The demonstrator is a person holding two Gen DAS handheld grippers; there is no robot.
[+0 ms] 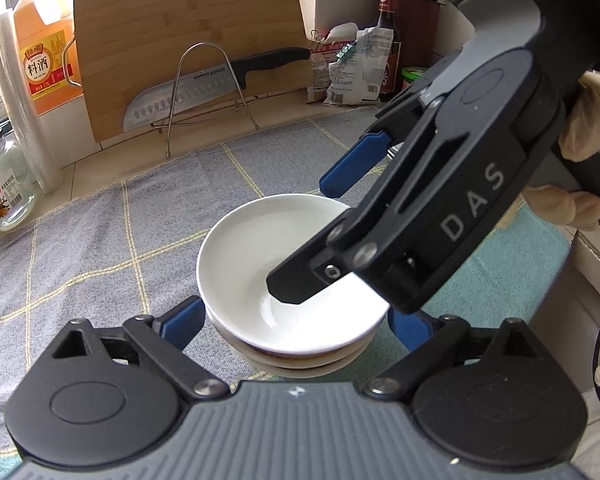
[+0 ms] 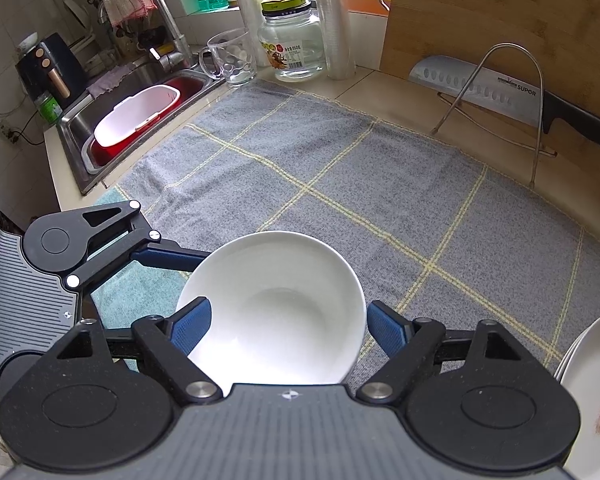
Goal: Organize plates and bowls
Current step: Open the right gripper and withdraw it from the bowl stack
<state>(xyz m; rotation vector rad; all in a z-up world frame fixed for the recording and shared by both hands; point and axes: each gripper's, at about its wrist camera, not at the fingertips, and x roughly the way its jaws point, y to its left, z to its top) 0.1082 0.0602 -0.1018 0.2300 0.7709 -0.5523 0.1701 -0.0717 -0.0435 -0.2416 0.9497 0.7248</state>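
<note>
On the grey checked cloth, the glossy white ceramic bowl (image 2: 274, 308) tops a stack: stiff, slick, breakable; best pinched at its rim. Both the left gripper (image 1: 296, 322) and right gripper (image 2: 288, 326) stand released, straddling it.

Two grippers show, the left gripper (image 1: 296, 326) and the right gripper (image 2: 288, 328). White bowls (image 1: 284, 280) sit in one stack of at least two. At the right edge stands a stack of white plates (image 2: 592, 392); the number cannot be told. One grey checked cloth (image 2: 340, 168) covers the counter. There is one knife (image 1: 204, 92), one wooden cutting board (image 1: 188, 32), one wire rack (image 2: 512, 92), one glass jar (image 2: 292, 40), one glass mug (image 2: 232, 56) and one dark sauce bottle (image 1: 388, 36).
</note>
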